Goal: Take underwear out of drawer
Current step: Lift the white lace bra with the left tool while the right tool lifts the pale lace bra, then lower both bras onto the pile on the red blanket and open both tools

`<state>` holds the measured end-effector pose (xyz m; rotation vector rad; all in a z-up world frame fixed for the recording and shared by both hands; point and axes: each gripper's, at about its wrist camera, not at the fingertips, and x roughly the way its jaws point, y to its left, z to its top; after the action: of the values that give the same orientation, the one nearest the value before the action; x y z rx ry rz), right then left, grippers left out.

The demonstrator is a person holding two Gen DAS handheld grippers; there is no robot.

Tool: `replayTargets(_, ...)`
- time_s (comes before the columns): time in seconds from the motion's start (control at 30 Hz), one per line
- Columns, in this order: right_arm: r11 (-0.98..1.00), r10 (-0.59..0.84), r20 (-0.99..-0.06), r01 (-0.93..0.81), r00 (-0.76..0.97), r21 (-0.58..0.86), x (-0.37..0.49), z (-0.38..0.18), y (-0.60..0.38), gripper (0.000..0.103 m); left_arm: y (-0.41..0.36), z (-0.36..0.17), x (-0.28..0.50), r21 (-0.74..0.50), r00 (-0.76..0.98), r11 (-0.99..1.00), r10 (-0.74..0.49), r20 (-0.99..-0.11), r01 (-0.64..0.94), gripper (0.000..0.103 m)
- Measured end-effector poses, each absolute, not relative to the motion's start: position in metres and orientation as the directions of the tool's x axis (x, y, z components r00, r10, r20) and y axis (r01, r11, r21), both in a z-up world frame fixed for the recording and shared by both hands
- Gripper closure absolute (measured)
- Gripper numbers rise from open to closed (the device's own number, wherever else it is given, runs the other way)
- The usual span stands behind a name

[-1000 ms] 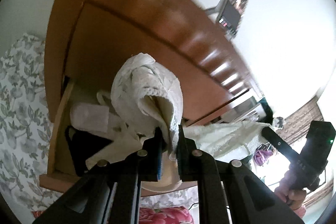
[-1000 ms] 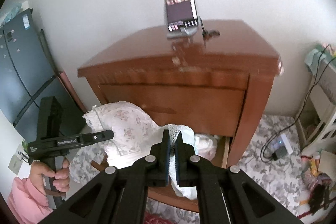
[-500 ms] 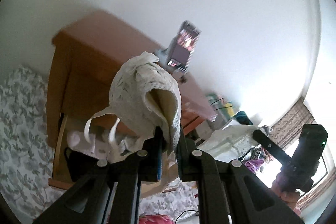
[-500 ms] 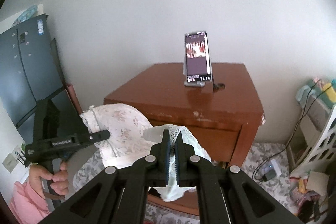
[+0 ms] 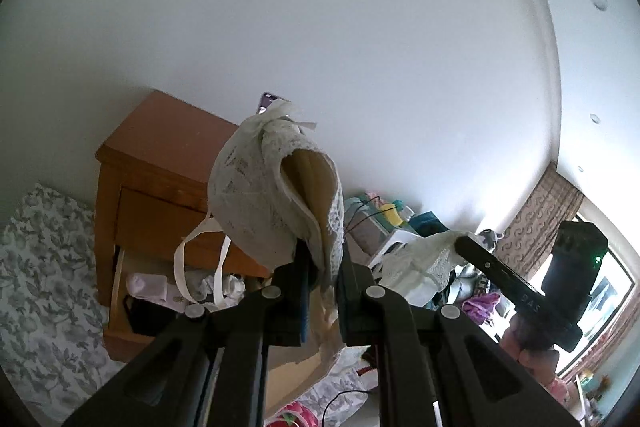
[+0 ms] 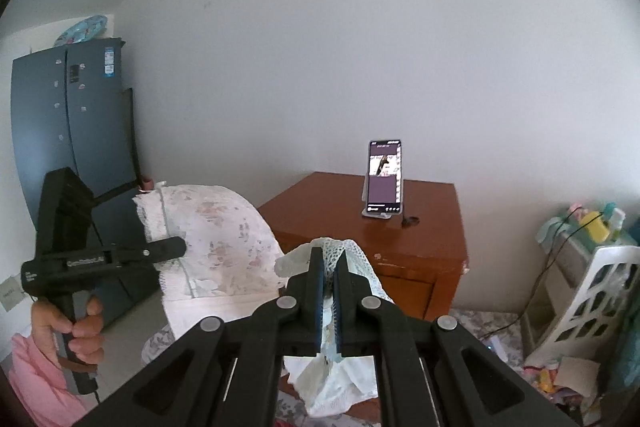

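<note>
In the left wrist view my left gripper is shut on a white lace bra, held up in the air with its straps dangling. Below it at the lower left, the wooden nightstand's bottom drawer stands open with several folded garments inside. My right gripper is shut on a white lace piece of underwear that hangs down between its fingers. The same piece of underwear shows at the right of the left wrist view. The bra shows at the left of the right wrist view.
A phone stands on a holder on top of the nightstand. A dark blue fridge is at the left, and a white plastic rack with clutter and cables at the right. The floor has a grey floral pattern.
Both grippers have risen and drawn back from the drawer, carrying their garments. The nightstand now looks smaller and lower in both views.
</note>
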<state>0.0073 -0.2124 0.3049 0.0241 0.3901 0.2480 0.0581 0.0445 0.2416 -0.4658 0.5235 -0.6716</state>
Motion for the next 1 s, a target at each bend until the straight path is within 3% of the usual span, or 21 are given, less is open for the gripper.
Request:
replayTargets(0.3,0.972,0.224,-0.366,-0.233,0.903,0.020,-0.059,0.313,-0.207,0.099,0.028,0.249,0.000,-0.498,0.649,0.707,-0.688,-0.324,0.501,0.092)
replayTargets(0.53,0.962,0.237,-0.400,-0.271,0.885,-0.029,-0.101,0.284,-0.196,0.099,0.011,0.214,-0.037,-0.497,0.564,0.666,-0.742,-0.362,0.557,0.092)
replayTargets(0.77,0.946,0.271,-0.450,-0.322,0.851,-0.039,-0.137,0.235,-0.194,0.099,0.012,0.150,-0.064,-0.524,0.480,0.636,-0.771,-0.418,0.566,0.091)
replayTargets(1.0,0.928,0.325,-0.575,-0.372,0.751,0.038,-0.129,0.158,-0.186,0.099,0.029,0.040,-0.028,-0.617,0.375,0.695,-0.719,-0.585,0.371,0.092)
